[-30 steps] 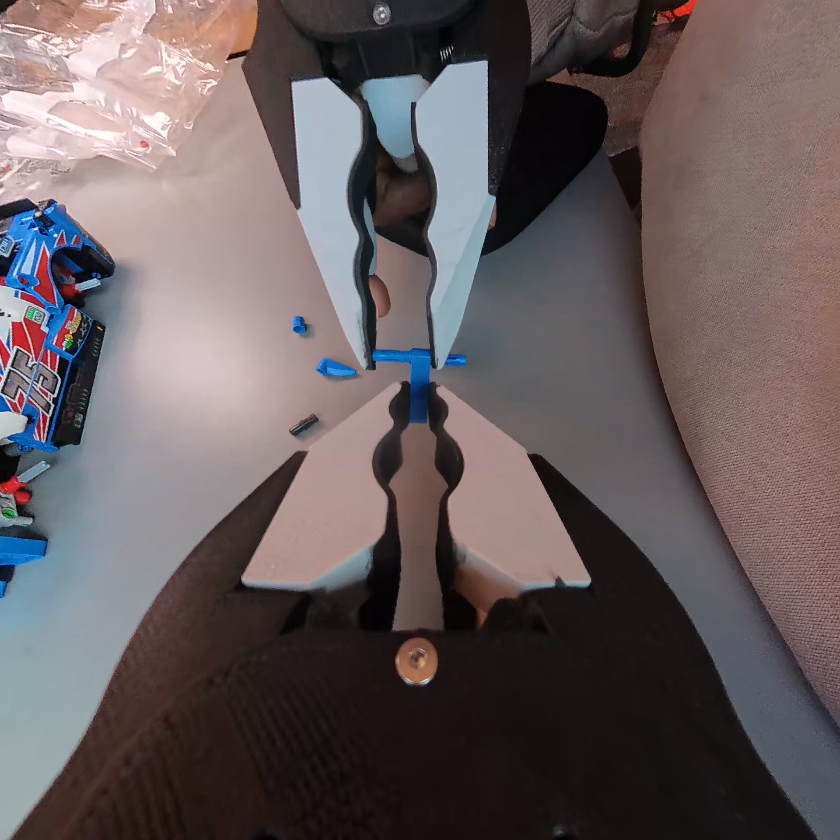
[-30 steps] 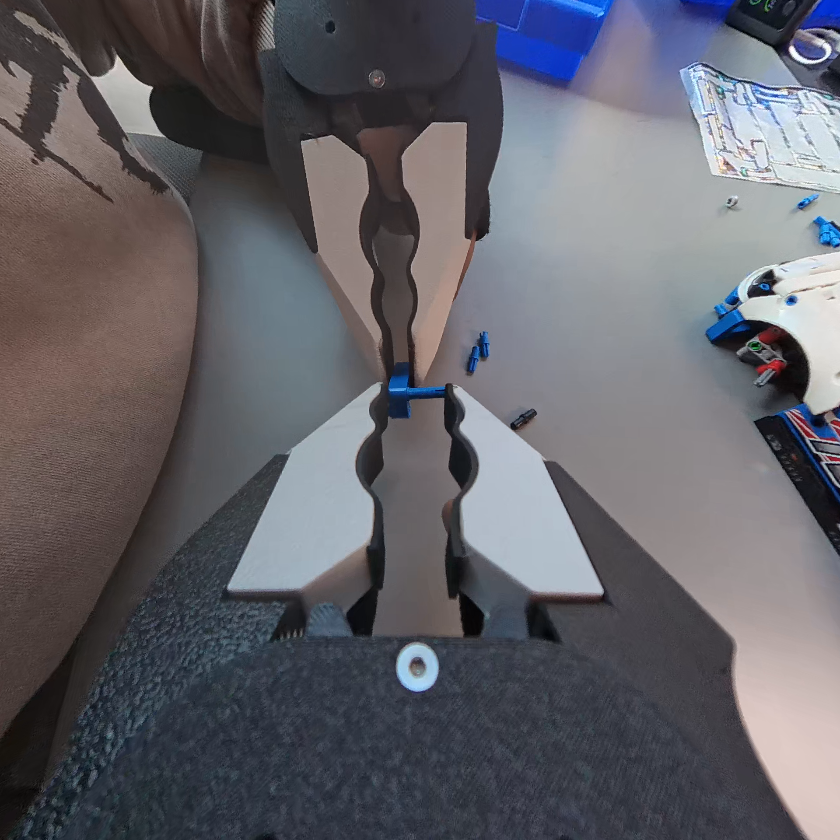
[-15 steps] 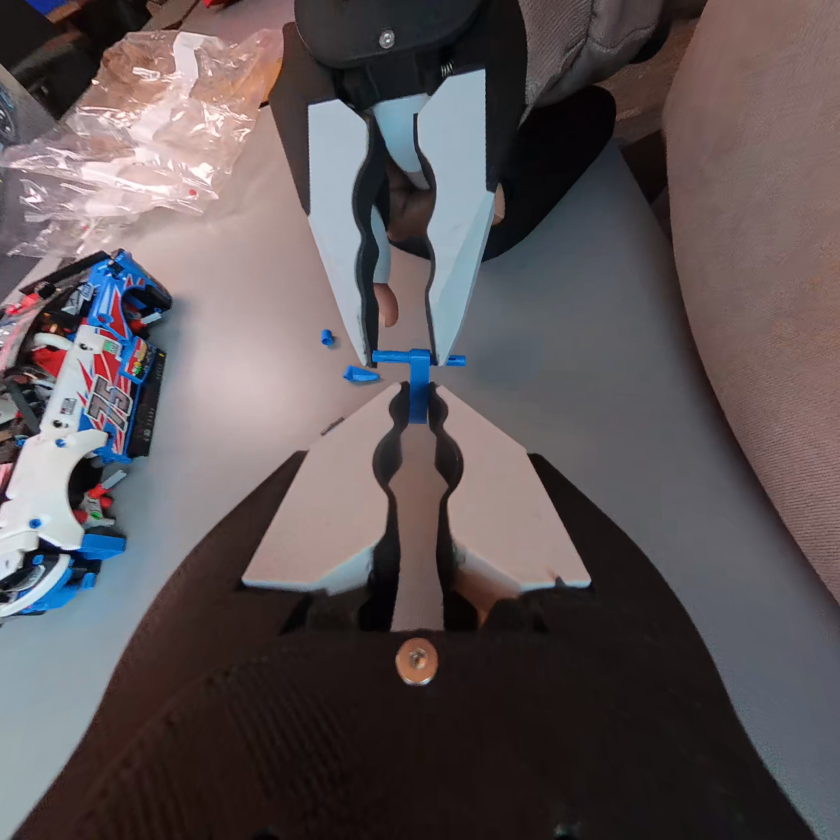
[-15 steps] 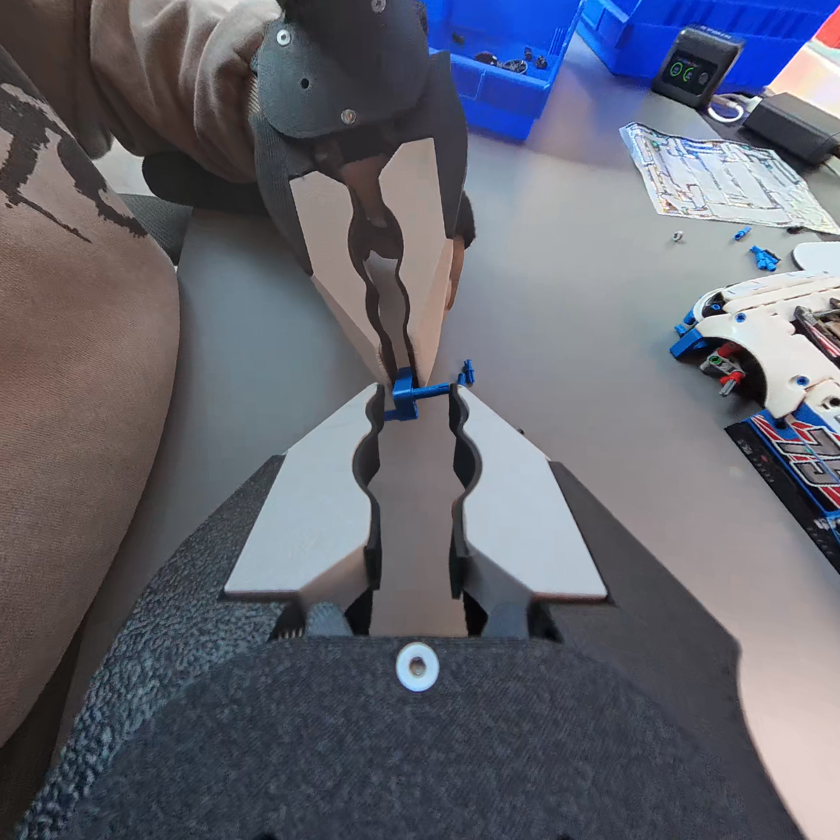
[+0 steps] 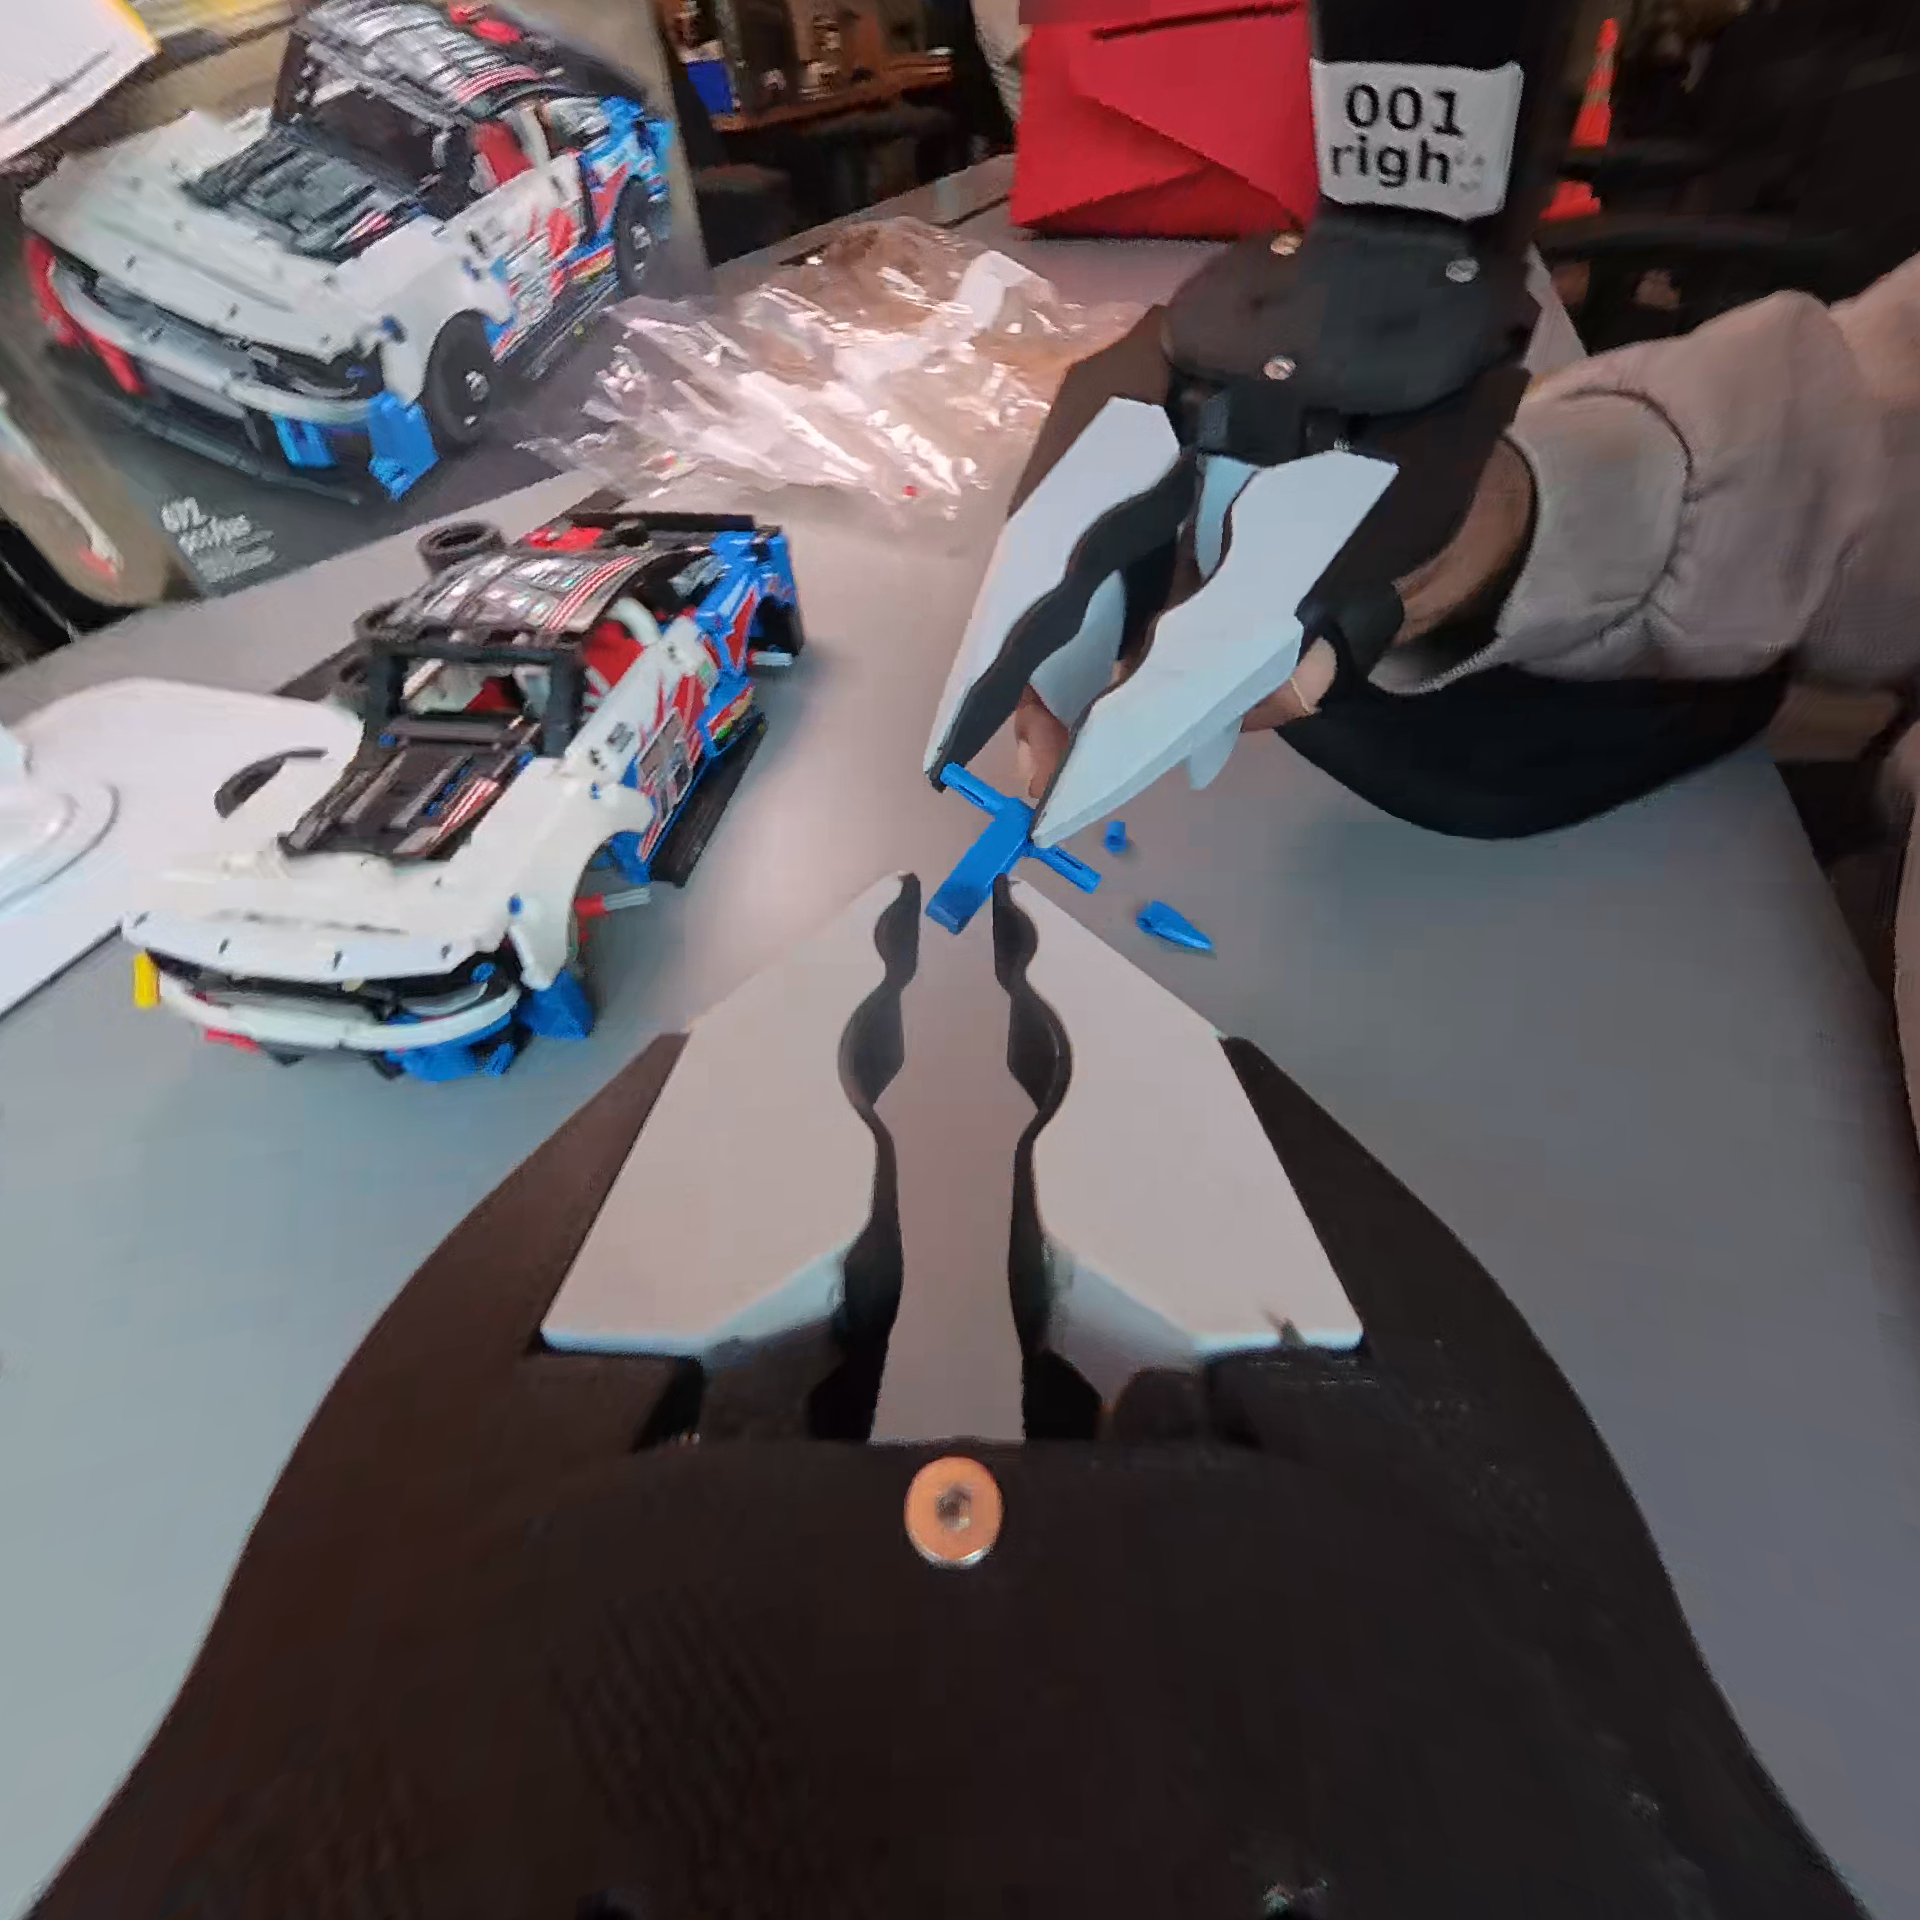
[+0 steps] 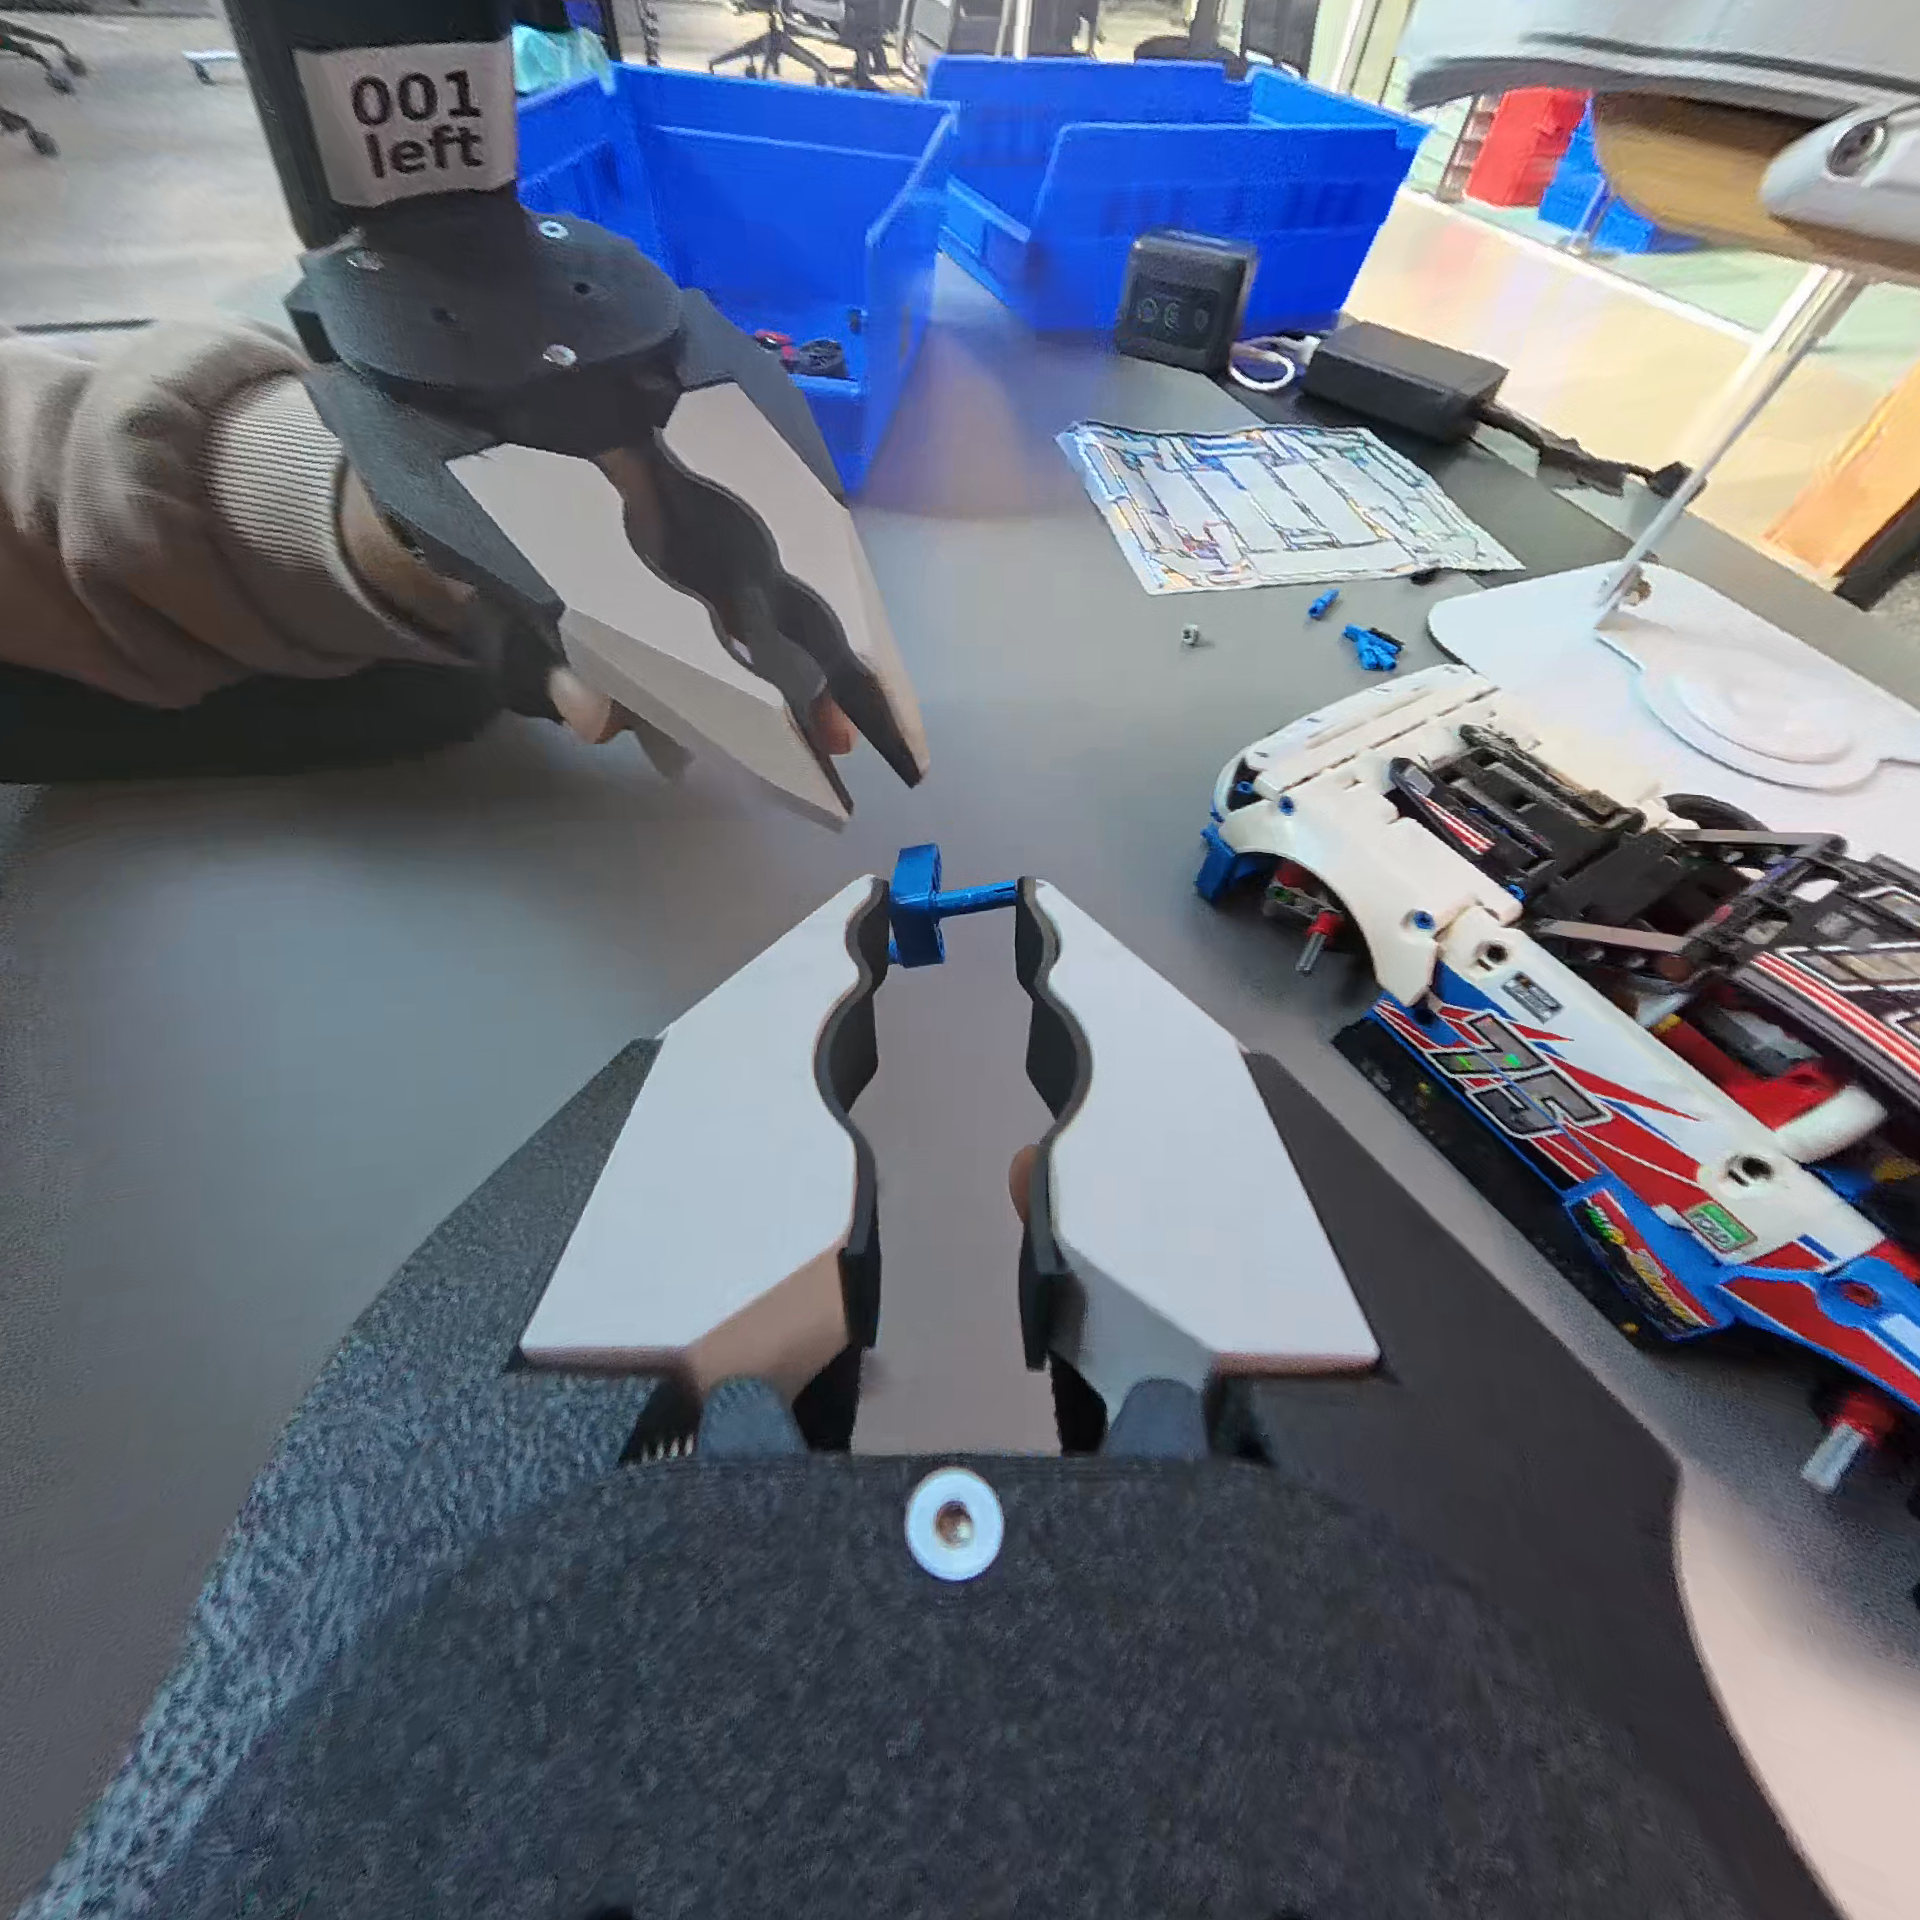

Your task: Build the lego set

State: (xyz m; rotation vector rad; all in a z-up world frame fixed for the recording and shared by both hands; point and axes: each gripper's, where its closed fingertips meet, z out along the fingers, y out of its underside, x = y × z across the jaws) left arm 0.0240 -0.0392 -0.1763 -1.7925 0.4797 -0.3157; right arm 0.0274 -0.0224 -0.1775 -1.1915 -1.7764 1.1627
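Note:
A small blue lego piece (image 6: 914, 920), a connector on an axle, is clamped between the tips of my right gripper (image 6: 948, 899), just above the grey table. In the left wrist view the same piece (image 5: 977, 857) hangs from the right gripper (image 5: 987, 800). My left gripper (image 5: 951, 888) is open and empty, its tips just short of the piece. In the right wrist view the left gripper (image 6: 881, 795) sits up and left of the piece, not touching it. The partly built white, blue and red lego car (image 5: 468, 790) stands to the left; it also shows in the right wrist view (image 6: 1558, 935).
Two loose blue bits (image 5: 1174, 925) lie on the table under the right gripper. The set's box (image 5: 312, 239), clear plastic bags (image 5: 831, 384) and a red box (image 5: 1143, 125) stand behind. Blue bins (image 6: 779, 208), an instruction sheet (image 6: 1278, 509), loose blue pins (image 6: 1371, 644) and a white lamp base (image 6: 1714, 675) lie farther off. My left and right fingertips are right by each other.
My left gripper has let go of the blue piece and drawn back from it. The right gripper keeps hold of it. Both views have tilted up, showing more of the table.

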